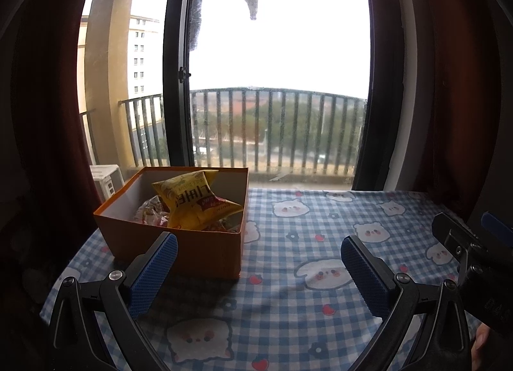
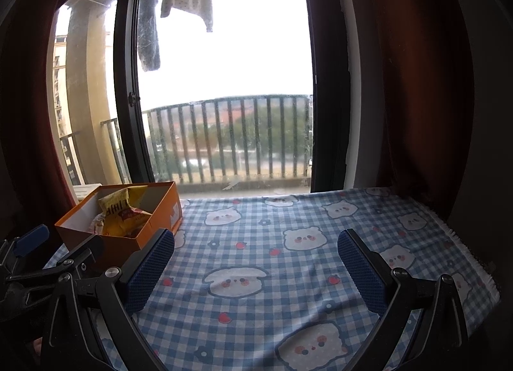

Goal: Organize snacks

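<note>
Orange cardboard, open at the top: the rectangular snack box (image 1: 179, 236) sits ahead of my left gripper (image 1: 259, 270) and off to its left, its near wall just beyond my left finger's blue ribbed pad (image 1: 154, 271). Its long axis runs away from me toward the balcony window (image 1: 279, 66). Leaning inside it is a puffy yellow snack bag with Korean lettering (image 1: 195, 202), tilted, its crimped top end pointing up and away toward the glass, its print upside down to me. Under it lie pale wrapped snacks (image 1: 150, 213) I cannot make out.

My left gripper is spread wide with nothing between the pads, hovering over the blue-and-white checked tablecloth with bear faces (image 1: 288, 274).

Further right, my right gripper (image 2: 256, 270) is likewise spread wide and empty above bare cloth. From it the box lies well to the left and ahead, with part of the left gripper's black frame in front of it.
</note>
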